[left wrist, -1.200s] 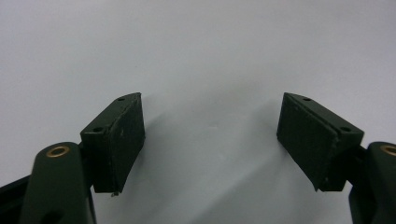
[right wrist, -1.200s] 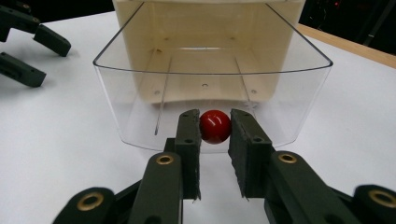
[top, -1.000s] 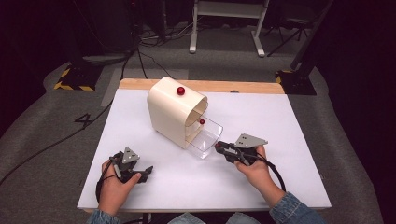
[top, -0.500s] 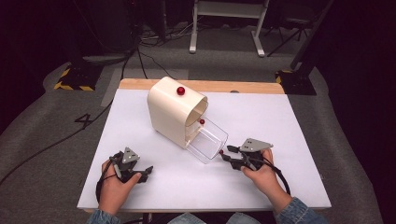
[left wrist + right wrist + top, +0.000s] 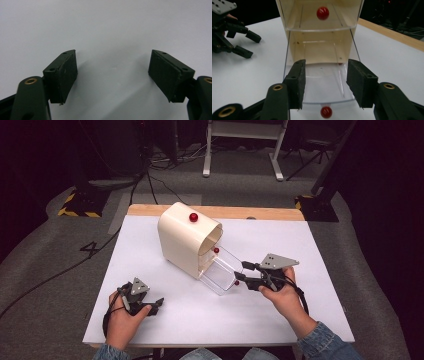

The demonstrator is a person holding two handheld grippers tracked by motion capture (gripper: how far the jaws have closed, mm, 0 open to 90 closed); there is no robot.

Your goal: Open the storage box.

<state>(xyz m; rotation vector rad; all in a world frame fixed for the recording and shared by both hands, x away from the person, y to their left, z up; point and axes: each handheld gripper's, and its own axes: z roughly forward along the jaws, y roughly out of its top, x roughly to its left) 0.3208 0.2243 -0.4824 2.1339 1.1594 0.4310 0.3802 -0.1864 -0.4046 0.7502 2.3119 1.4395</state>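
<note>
Drawer [image 5: 220,274], clear plastic, pulled out of cream cabinet [image 5: 186,239] at table [image 5: 310,245] centre; red knob [image 5: 326,112] unmarked. Right gripper [image 5: 239,271] at its 4 o'clock, jaws just opened, nothing pinched. Left gripper [image 5: 159,304] spread, empty, 7 o'clock.

the cabinet [image 5: 182,242] is showing smooth cream plastic with a soft sheen. its pulled-out drawer [image 5: 220,276] is looking like clear glossy plastic, and the knob [image 5: 326,112] at six o'clock is gleaming as shiny red plastic. the table [image 5: 300,250] is wearing a matt white top, with bare wood along its twelve o'clock edge. the right claw [image 5: 324,82] is showing rough matt black pads [image 5: 298,82].
</note>
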